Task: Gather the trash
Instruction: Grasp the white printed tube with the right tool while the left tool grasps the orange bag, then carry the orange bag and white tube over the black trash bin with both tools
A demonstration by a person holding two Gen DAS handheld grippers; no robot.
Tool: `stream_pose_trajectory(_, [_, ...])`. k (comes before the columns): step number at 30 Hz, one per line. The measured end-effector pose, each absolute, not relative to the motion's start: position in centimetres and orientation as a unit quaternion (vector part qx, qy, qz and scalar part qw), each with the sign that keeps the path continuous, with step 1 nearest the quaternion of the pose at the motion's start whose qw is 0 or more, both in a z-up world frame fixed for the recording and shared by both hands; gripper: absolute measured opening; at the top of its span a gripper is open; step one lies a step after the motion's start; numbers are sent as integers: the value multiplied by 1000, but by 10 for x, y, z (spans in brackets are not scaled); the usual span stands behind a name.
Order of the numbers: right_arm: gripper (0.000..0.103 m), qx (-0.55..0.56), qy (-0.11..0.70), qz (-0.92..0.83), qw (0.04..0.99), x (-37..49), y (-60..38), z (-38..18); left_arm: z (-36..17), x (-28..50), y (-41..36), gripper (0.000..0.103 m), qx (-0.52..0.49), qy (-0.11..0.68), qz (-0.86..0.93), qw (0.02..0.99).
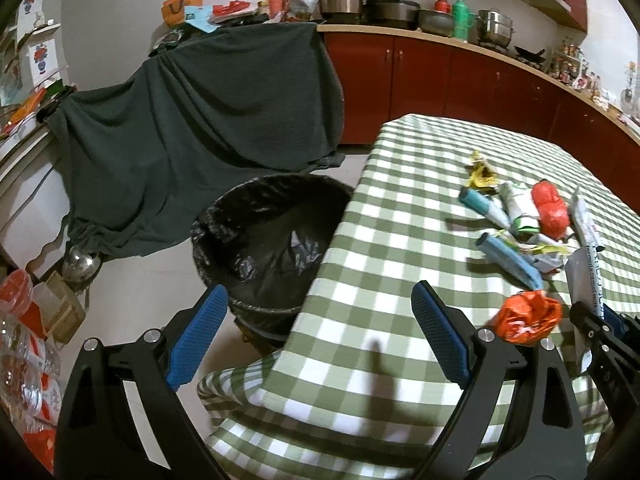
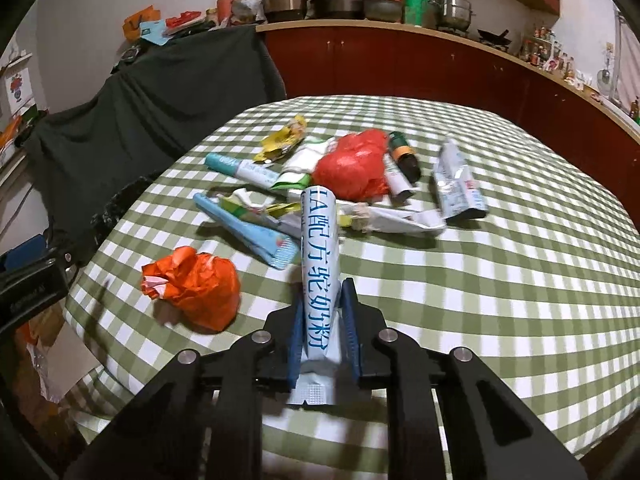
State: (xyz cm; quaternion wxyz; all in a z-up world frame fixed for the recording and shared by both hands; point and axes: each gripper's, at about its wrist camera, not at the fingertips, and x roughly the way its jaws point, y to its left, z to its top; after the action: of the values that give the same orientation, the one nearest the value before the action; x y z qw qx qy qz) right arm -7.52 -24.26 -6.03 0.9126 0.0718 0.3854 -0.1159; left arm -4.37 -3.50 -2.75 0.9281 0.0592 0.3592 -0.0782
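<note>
Your right gripper (image 2: pixel 322 340) clenched the white sachet (image 2: pixel 318 256) above the checked table (image 2: pixel 520 280); your left gripper (image 1: pixel 316 340) gaped empty. Carrying it level over the lined bin (image 1: pixel 268 240) would have suited best.

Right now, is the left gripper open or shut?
Open. In the left wrist view the left gripper has its blue fingers spread wide, nothing between them, above the table edge beside the bin.

Likely home kitchen: counter pots (image 2: pixel 339 3), cabinets (image 1: pixel 420 76).
</note>
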Motion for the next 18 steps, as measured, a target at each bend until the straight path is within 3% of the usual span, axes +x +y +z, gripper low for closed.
stream_pose_trajectory(18, [19,100,349,-200,910,-121,-309,-52,-20,-76,-120,91,106,336,-173,920])
